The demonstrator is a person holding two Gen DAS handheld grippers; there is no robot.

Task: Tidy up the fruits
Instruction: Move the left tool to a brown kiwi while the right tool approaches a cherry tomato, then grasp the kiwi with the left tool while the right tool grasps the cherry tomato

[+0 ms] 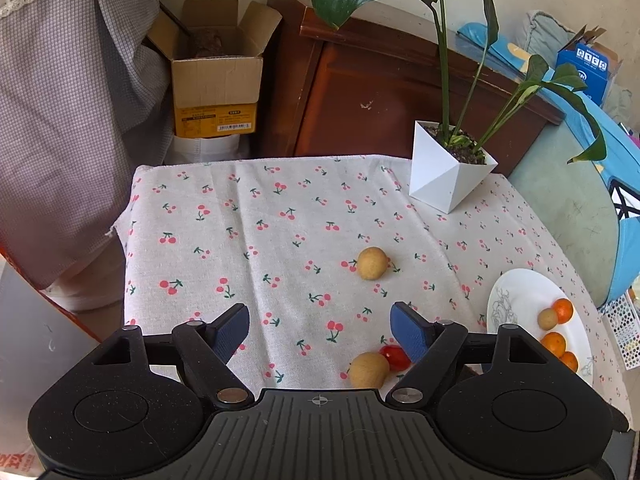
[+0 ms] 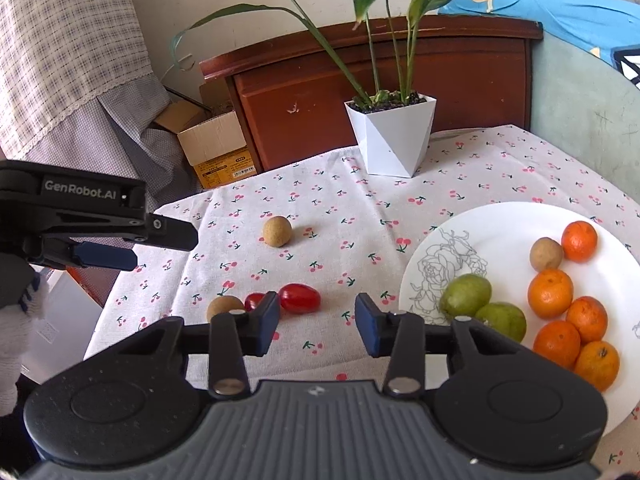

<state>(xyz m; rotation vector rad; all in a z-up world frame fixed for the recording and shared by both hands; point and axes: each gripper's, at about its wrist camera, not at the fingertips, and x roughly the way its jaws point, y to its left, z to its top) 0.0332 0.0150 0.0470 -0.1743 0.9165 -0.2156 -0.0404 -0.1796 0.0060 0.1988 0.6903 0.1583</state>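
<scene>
Both the left gripper (image 1: 320,330) and right gripper (image 2: 317,322) hover wide open and empty; best straddle the near longan (image 1: 368,369) squarely, squeeze gently, carry right to the plate (image 2: 444,236).

Your left wrist camera looks down across the cloth (image 1: 280,216) from its left near edge. Your right one sits lower, closer to the plate (image 2: 500,232). Both face the plant pot (image 1: 444,180) and share the loose fruit.
</scene>
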